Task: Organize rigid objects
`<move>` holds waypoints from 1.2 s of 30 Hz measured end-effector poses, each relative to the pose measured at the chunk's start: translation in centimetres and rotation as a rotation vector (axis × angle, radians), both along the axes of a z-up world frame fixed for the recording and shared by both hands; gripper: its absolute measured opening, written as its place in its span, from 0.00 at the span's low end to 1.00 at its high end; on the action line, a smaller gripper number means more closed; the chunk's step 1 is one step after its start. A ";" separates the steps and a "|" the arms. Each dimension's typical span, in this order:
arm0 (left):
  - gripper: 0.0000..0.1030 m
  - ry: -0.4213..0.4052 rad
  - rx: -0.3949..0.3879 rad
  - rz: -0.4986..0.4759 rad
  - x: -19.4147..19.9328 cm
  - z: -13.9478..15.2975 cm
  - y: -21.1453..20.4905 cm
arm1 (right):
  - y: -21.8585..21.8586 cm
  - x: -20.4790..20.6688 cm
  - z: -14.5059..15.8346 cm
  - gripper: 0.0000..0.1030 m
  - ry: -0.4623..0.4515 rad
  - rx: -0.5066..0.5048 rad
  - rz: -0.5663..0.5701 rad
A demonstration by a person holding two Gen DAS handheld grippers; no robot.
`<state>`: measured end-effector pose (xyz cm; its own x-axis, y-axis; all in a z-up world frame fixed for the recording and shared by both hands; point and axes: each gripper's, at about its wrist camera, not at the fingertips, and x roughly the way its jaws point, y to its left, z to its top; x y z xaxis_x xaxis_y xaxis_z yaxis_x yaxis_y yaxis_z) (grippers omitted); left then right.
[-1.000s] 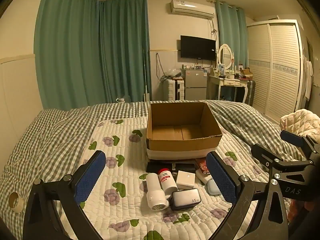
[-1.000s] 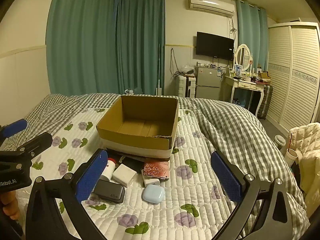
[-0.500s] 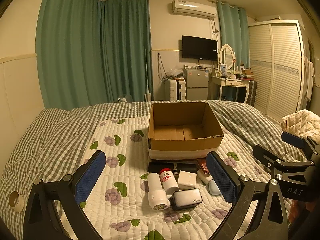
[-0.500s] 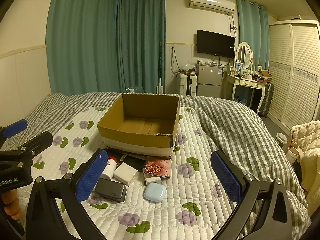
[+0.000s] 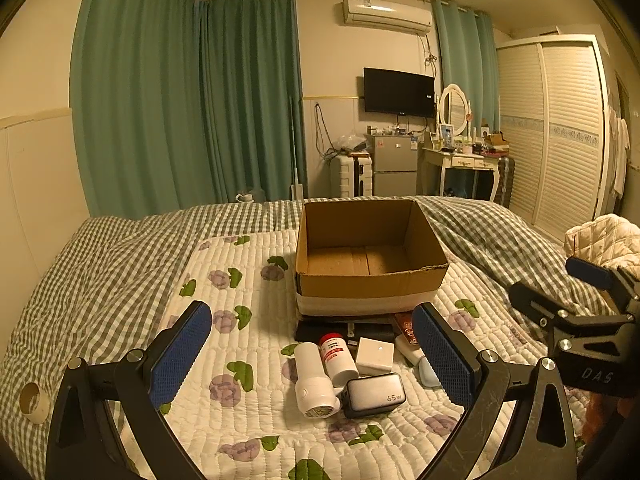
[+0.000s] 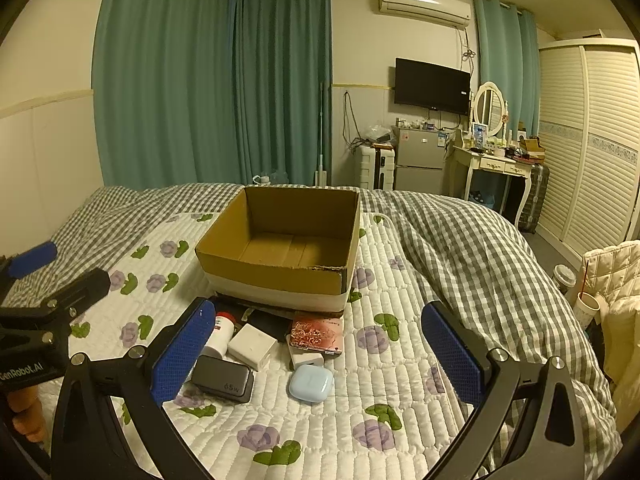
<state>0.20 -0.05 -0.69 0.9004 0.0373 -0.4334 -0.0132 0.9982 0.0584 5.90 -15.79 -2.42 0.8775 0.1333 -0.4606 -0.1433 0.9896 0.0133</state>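
Both grippers, left [image 5: 312, 354] and right [image 6: 320, 354], spread wide, empty, above white floral quilted bedspread [image 6: 400, 380]. Open room right of clutter. Brown cardboard box [image 6: 280, 256] empty.

Teal curtains [image 5: 188, 104] are hanging upper left, a TV [image 5: 399, 92] and wardrobe [image 5: 560, 128] are standing right under warm light.

It was a home bedroom — a bed [image 5: 120, 264] under checked bedding, teal curtains [image 5: 184, 100], a louvred wardrobe [image 5: 560, 128], a dressing table [image 5: 460, 160] with mirror, and a wall-mounted television [image 5: 398, 92].
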 end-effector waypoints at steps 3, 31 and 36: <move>0.99 0.004 0.002 0.004 0.1 -0.2 0.0 | -0.1 0.1 -0.1 1.00 0.007 -0.002 0.000; 0.99 -0.001 -0.018 0.015 0.1 -0.2 0.4 | 0.0 0.8 -1.1 1.00 0.040 -0.007 0.007; 0.99 0.002 -0.018 0.013 0.2 -0.3 0.4 | 0.0 0.9 -1.2 1.00 0.041 -0.008 0.007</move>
<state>0.39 0.30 -1.00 0.8990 0.0413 -0.4361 -0.0262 0.9988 0.0406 6.78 -15.79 -3.57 0.8572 0.1352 -0.4970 -0.1496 0.9887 0.0110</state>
